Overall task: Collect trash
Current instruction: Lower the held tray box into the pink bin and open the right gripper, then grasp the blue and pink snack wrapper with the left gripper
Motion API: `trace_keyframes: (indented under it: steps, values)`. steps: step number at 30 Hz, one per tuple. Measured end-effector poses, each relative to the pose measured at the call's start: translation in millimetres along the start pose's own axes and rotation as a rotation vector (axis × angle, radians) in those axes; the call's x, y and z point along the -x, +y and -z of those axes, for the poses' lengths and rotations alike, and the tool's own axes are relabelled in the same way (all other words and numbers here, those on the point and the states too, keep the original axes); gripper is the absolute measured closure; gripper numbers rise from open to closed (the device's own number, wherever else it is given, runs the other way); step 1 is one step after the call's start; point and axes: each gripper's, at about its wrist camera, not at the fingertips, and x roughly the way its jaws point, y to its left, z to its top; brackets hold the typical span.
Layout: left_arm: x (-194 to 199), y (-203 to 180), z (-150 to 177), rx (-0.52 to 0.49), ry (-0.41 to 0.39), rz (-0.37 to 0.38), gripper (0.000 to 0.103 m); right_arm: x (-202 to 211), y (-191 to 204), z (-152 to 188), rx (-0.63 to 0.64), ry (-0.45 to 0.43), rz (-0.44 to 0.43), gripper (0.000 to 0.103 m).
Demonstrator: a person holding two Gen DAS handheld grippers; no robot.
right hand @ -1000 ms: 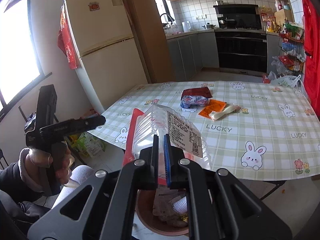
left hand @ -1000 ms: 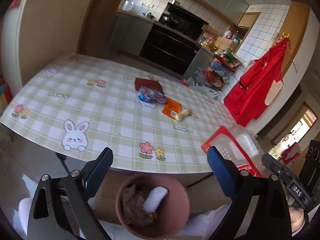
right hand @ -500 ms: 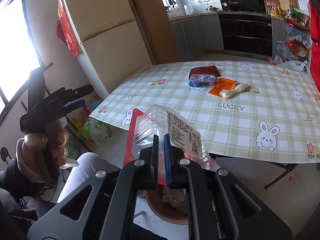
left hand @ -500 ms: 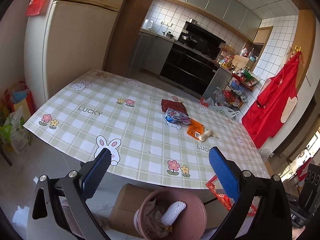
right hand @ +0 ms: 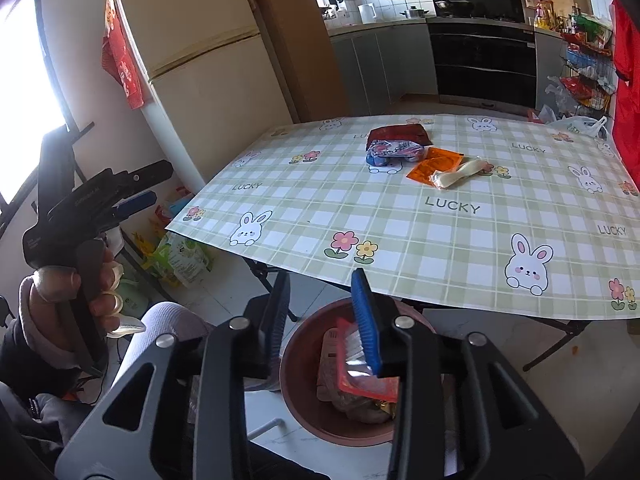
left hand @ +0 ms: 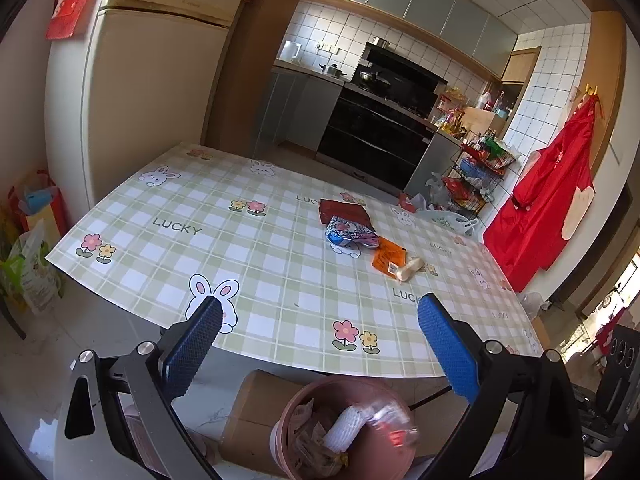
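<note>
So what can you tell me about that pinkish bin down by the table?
The bin is a round, dusty-pink bucket, apparently plastic, standing upright and lidless on the pale floor just under the table's near edge. Inside lie crumpled paper, a white foam net sleeve and a clear plastic tray with red backing. A brown cardboard box stands beside it.

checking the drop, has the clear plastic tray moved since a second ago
Yes. The clear plastic tray has gone down out of the opening right claw into the pink bin below the table edge.

Bright daylight floods from the window (right hand: 24,92), glare there; fisheye edges bend.
</note>
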Motion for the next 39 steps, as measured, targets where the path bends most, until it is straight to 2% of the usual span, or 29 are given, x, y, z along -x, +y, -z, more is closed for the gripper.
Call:
trace_keyframes:
  steps: [2, 3, 4, 6, 10, 19, 29, 34, 36, 39]
  values:
    - [0, -1, 0, -0.007, -0.001, 0.000, 0.007, 2, -2, -1, -0.004, -0.013, 0.022, 0.045]
    - [0, -1, 0, -0.010, -0.002, -0.001, 0.007, 3, -3, -1, -0.006, -0.024, 0.035, 0.028]
    - [0, -1, 1, -0.012, -0.002, -0.002, 0.007, 5, -3, -2, -0.009, -0.036, 0.049, 0.018]
    - [-1, 0, 1, -0.013, -0.001, -0.002, 0.007, 6, -4, -4, -0.007, -0.050, 0.068, 0.010]
    - [-1, 0, 1, -0.012, -0.002, -0.003, 0.007, 6, -7, -6, -0.013, -0.055, 0.109, 0.006]
    - [-4, -2, 3, -0.029, 0.005, -0.013, 0.007, 5, -20, -9, -0.025, -0.061, 0.174, 0.006]
    - [-28, -13, 1, -0.079, 0.052, -0.034, 0.007, -3, -58, -14, -0.059, -0.076, 0.263, 0.006]
    - [-58, -25, -8, -0.152, 0.079, -0.050, 0.007, -19, -80, -17, -0.043, -0.064, 0.312, 0.006]
    - [-77, -34, -13, -0.209, 0.096, -0.047, 0.007, -27, -90, -19, -0.044, -0.056, 0.324, 0.006]
    - [-115, -50, -18, -0.346, 0.096, -0.064, 0.007, -38, -108, -24, -0.070, -0.049, 0.326, 0.006]
